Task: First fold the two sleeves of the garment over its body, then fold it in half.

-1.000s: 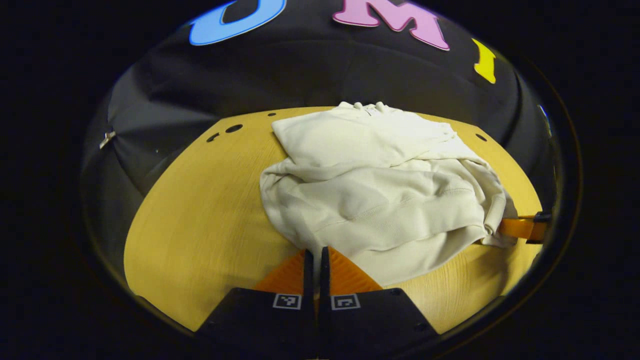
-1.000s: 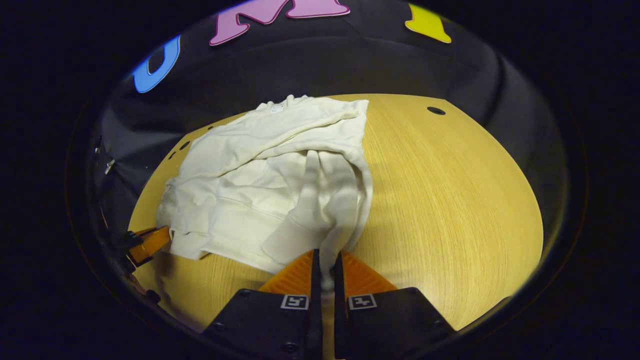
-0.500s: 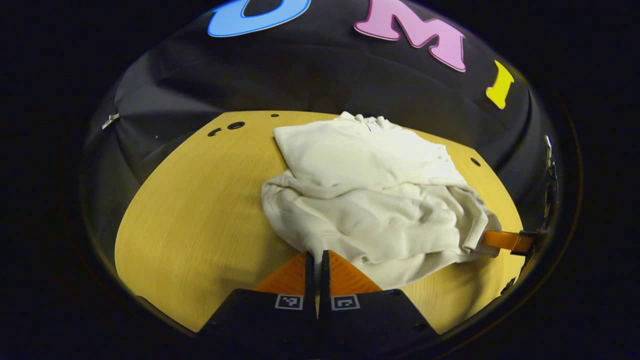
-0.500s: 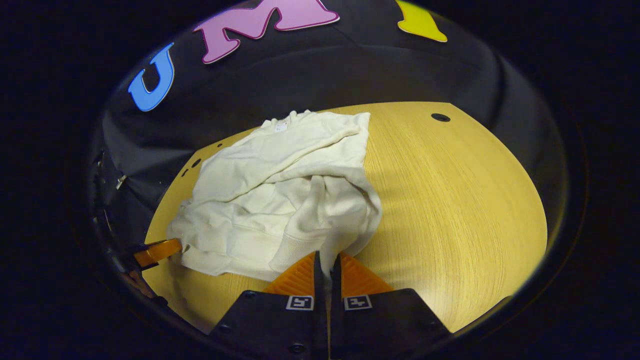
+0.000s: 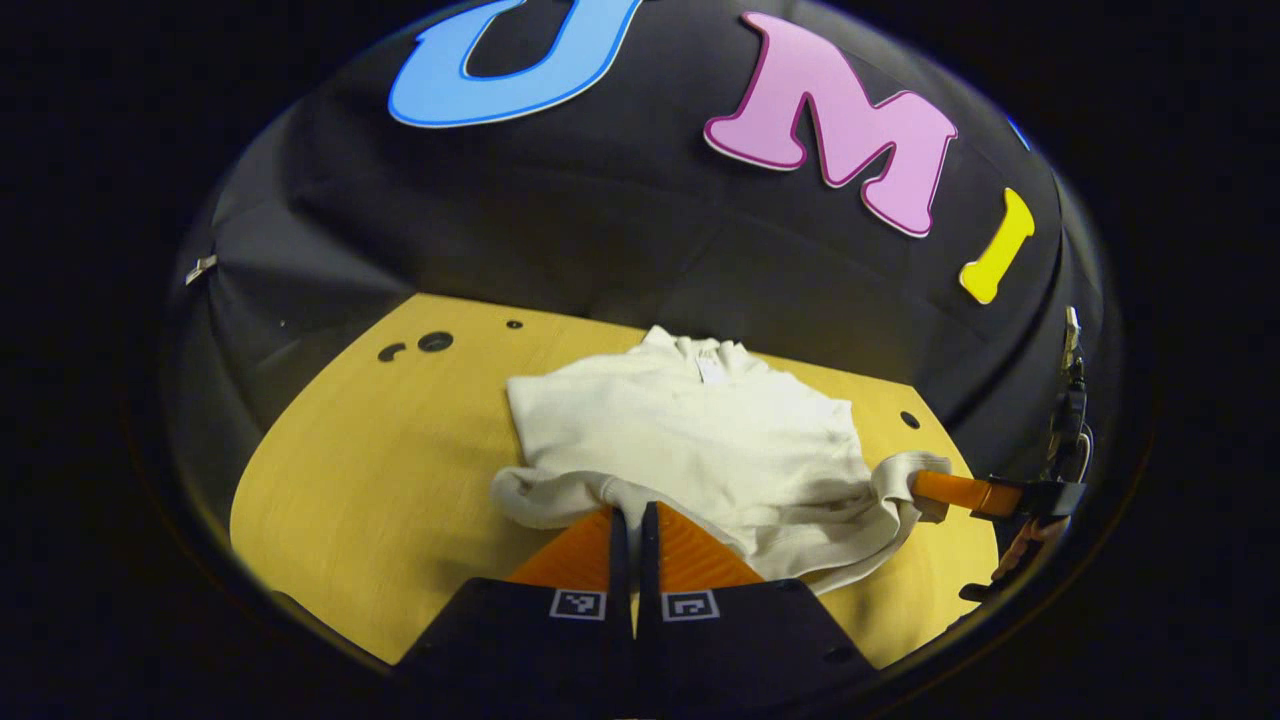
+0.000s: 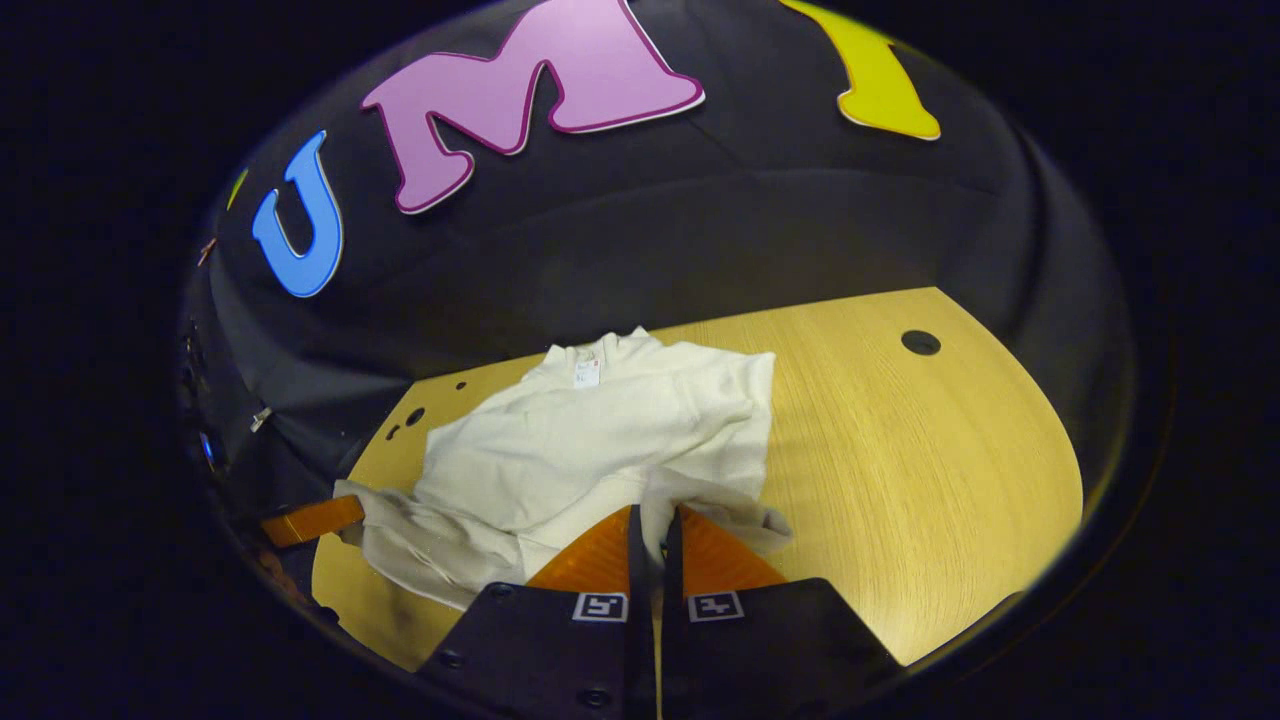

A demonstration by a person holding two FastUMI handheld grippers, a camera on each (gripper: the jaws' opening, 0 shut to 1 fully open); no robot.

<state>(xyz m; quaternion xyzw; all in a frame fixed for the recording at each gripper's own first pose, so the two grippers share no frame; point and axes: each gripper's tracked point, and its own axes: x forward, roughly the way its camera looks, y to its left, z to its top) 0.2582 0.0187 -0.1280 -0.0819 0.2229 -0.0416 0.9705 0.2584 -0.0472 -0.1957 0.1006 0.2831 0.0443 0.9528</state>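
On the wooden table, at about seven o'clock from the heap of cloth, the left gripper has its fingers pressed together on a pinch of the cream garment. The garment lies bunched at the table's middle, collar and tag toward twelve o'clock, near the booth wall. Over at about five o'clock, the right gripper is likewise clamped tight on the garment's near edge, a fold of cloth caught between both fingers.
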